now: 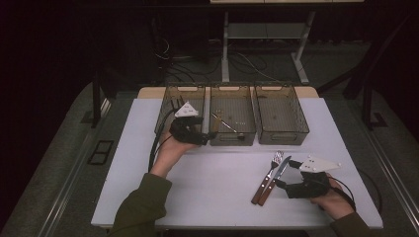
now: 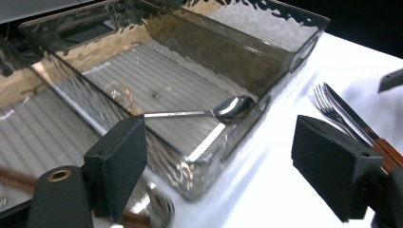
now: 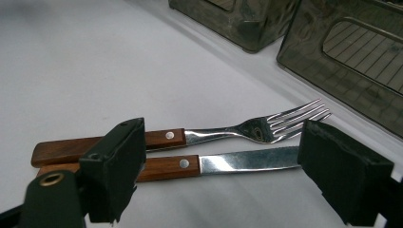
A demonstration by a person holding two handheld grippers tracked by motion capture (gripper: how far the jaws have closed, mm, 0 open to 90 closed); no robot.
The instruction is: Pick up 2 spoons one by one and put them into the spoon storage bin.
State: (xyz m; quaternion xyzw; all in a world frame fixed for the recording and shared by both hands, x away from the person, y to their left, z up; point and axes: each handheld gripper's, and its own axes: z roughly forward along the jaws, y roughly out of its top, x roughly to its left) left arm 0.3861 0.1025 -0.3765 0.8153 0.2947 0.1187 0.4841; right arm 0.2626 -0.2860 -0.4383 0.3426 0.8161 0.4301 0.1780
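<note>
The fingers (image 3: 110, 176) of the right gripper (image 1: 291, 174) stand wide apart and hold nothing. Between them, in the right gripper view, lie a knife (image 3: 190, 166) and a fork (image 3: 199, 135), both with wooden handles. The two lie side by side on the white tabletop (image 1: 217, 192), the handles touching or almost touching. In this view the knife is the nearer one and its blade points toward the right finger. I cannot tell if a finger touches the knife. In the high view the fork (image 1: 269, 173) and knife (image 1: 274, 177) lie at the right front part of the tabletop, just left of the right gripper, with their handles toward the person.

The fingers (image 2: 119, 161) of the left gripper (image 1: 195, 131) are also apart and empty. This gripper is at the front edge of the three dark see-through bins, around the wall between the left bin (image 1: 168, 106) and the middle bin (image 1: 232, 136). In the left gripper view a spoon (image 2: 209, 111) lies flat on the ribbed bottom of the middle bin, its bowl near the front wall. A piece with a brown handle (image 2: 19, 178) lies in the left bin, behind the left finger, but it is too blurred to name. The right bin (image 1: 281, 136) stands just beside the middle one.
</note>
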